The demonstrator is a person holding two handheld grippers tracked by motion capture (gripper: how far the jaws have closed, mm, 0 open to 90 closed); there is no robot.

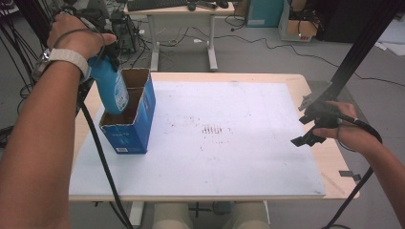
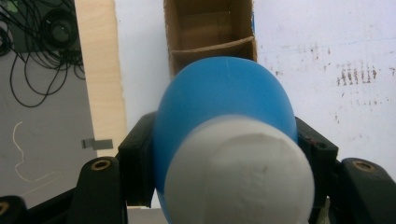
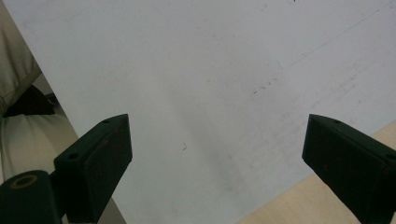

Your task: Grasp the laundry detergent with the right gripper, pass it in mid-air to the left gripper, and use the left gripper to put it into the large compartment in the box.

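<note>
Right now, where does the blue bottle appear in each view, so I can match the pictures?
High view: blue bottle upper left, clamped in the left gripper, its base dipping into the cardboard box.
Left gripper view: bottle centre, white cap nearest the camera.
Right gripper view: not in it.
Shared landmark: the white board.

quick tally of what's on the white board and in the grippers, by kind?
Blue bottle with white cap: 1, clamped in the left gripper, bottom end in the near compartment of the box
Blue cardboard box with two compartments: 1, on the white board
Grippers: 2, the right gripper open with nothing between its jaws
Total: 4
</note>
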